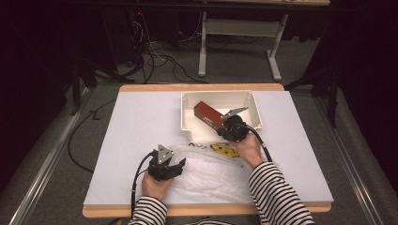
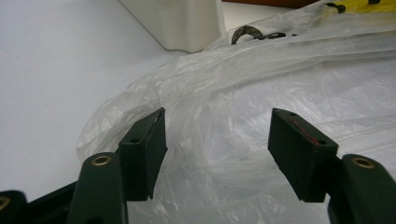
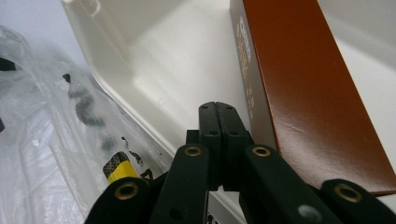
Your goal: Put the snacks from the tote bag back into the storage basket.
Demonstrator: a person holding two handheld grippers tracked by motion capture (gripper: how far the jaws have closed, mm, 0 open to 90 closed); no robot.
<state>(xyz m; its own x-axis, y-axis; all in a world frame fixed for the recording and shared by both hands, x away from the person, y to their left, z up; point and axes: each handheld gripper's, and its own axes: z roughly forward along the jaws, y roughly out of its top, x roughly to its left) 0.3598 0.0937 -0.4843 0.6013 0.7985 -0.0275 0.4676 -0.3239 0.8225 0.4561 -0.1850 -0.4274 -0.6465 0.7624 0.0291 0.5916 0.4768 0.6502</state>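
The left gripper (image 2: 217, 154) gapes over the limp, slippery plastic bag (image 1: 211, 173) near the table's front edge; pinch a fold. The right gripper (image 3: 218, 122), closed and empty, sits beside the stiff brown box (image 3: 308, 84).

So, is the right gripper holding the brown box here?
No: in the right gripper view the right gripper has its fingers pressed together on nothing, beside the brown box lying in the white bin.

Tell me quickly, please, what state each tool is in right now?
Left tool: open, empty, over the clear crinkled plastic bag.
Right tool: closed, empty, beside the reddish-brown cardboard box.
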